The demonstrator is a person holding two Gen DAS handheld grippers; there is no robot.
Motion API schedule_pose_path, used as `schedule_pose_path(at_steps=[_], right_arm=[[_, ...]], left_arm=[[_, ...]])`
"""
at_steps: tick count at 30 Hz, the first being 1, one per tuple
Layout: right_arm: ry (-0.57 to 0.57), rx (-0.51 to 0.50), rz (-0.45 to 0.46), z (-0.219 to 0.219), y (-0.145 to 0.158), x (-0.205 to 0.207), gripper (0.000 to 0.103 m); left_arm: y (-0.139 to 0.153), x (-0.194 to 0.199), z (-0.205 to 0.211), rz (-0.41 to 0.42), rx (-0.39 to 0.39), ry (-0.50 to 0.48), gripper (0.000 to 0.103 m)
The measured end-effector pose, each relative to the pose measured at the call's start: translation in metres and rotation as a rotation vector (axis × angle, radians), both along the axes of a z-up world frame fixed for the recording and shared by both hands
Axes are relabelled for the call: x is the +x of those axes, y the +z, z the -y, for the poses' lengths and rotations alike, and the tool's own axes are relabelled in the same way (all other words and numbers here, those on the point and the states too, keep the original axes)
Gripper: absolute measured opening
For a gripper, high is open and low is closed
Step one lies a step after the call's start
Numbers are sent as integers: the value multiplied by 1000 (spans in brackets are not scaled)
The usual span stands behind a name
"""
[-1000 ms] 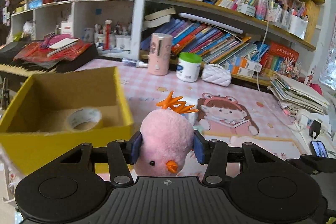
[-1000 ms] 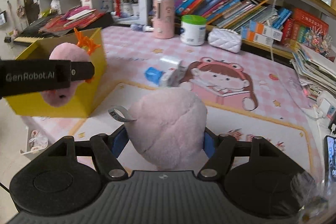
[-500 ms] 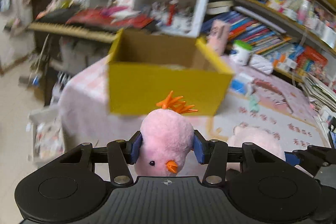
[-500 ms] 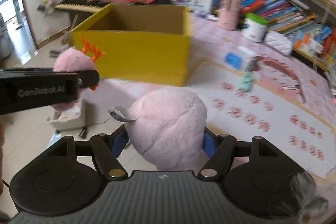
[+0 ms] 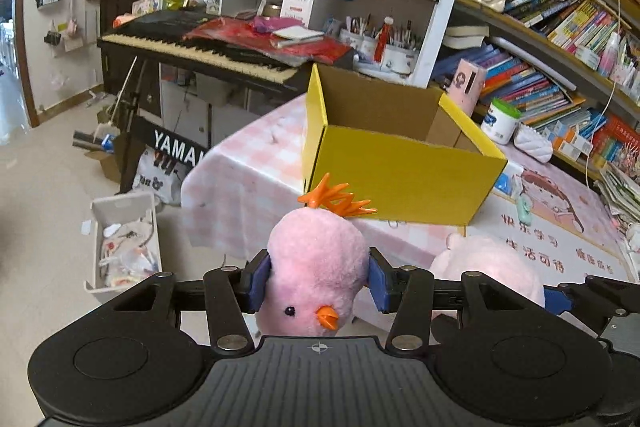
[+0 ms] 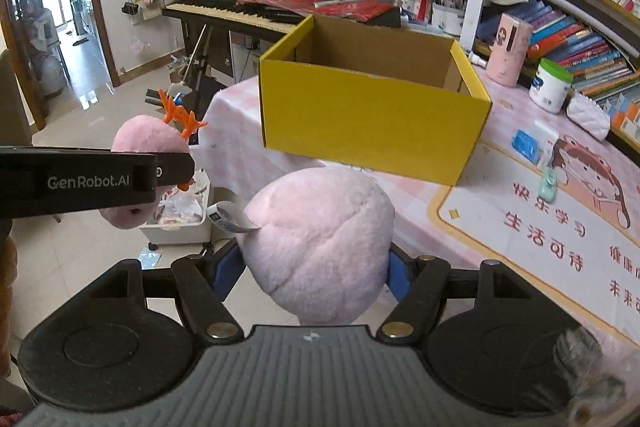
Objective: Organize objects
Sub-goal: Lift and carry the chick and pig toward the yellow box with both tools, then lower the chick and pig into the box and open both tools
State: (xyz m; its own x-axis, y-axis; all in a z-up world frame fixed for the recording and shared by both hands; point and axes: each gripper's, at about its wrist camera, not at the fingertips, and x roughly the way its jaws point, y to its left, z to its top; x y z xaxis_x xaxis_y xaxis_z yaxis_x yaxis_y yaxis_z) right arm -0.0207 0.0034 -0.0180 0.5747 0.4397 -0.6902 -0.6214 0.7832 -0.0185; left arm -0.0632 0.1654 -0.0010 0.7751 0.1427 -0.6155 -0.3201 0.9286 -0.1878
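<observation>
A tabletop [image 6: 240, 131] covered in a pink-and-white checked cloth carries an open yellow cardboard box [image 6: 368, 123] near its corner. Beside the box lies a printed mat [image 6: 532, 227] with a cartoon child and red Chinese characters; a small mint-green item [image 6: 547, 183] rests on it, and a blue packet [image 6: 525, 143] lies at its far edge. Toward the back stand a pink cylindrical container [image 6: 508, 55] and a white jar with a green lid [image 6: 551, 85], with a white quilted pouch [image 6: 588, 117] just beside the jar.

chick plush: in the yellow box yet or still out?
Out. The chick plush sits clamped in the left gripper, short of the yellow box on the table.
</observation>
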Motion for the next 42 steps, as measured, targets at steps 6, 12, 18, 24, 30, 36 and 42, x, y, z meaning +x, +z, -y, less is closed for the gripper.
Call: schedule_pose_path(at_steps=[6,12,18,24,30,36,42], right_arm=[[-51,16,20,-2,9,2,69],[-98,23,27,-1,14,7,70],[-121,34,43,3,19,16,70],[-121,80,85,6,31,35,70],[-148,181,244,13,64,74,70],[-108,202,350,13,87,134,70],[-52,185,316,9,86,190,70]], left_arm=[[4,4,-3,23,21,-47,48],[9,12,-1,43,37,-93,48],[14,25,6,64,61,-131,48],[29,48,2,121,86,-112,48],[44,94,-2,168,137,-90,48],[39,156,-1,148,139,-67,48],[22,199,1,85,110,-49,48]])
